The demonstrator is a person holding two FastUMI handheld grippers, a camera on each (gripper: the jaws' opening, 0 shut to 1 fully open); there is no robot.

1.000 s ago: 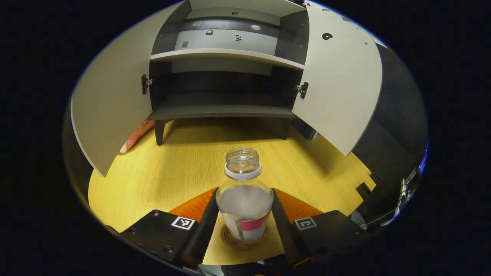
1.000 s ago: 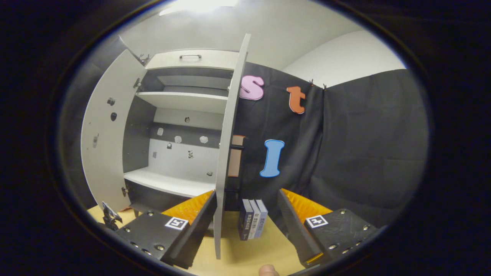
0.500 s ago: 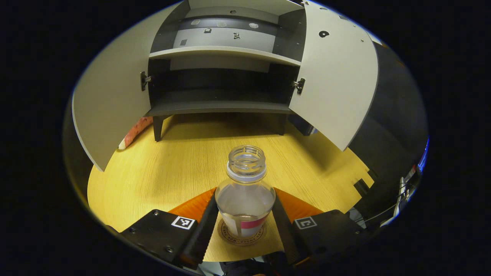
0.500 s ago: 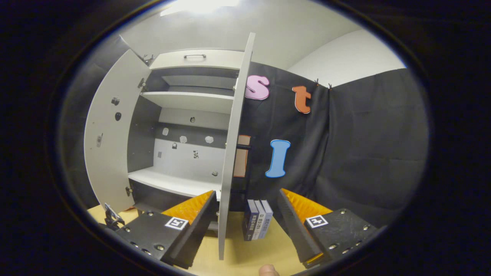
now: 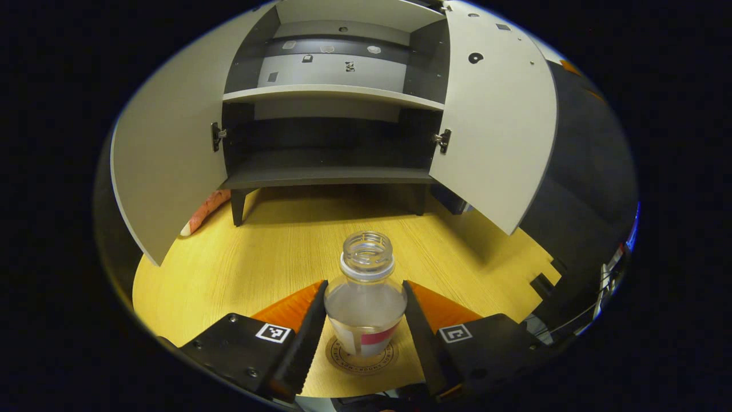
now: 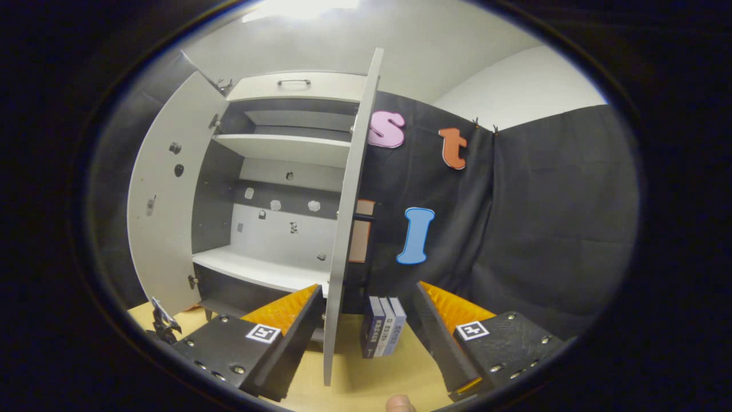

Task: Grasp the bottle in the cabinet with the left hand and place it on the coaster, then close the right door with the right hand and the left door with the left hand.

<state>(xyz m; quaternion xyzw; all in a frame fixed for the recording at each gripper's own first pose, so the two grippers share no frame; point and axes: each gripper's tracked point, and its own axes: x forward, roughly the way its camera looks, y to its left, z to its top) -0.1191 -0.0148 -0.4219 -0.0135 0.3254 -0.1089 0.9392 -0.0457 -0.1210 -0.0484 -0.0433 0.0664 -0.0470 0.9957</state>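
A clear uncapped bottle [image 5: 366,297] with a pink label band stands upright on the round brown coaster [image 5: 349,361] on the wooden table. My left gripper [image 5: 365,320] is shut on the bottle, one finger pressing each side of its body. Beyond it stands the cabinet [image 5: 331,171] with its left door [image 5: 166,154] and right door [image 5: 497,126] both swung open and its shelves bare. In the right gripper view my right gripper [image 6: 366,343] is open, and the thin front edge of the right door [image 6: 346,229] stands between its fingers, nearer the left one.
Three upright books [image 6: 382,326] stand on the table just past the right door. A pinkish object [image 5: 206,207] lies behind the left door near the cabinet leg. A fingertip [image 6: 398,404] shows at the bottom edge. Light wood table [image 5: 257,257] stretches up to the cabinet.
The bottle has settled a little lower onto the coaster, with the left gripper still around it. The right gripper has drifted slightly, so the right door's edge sits a bit farther right.
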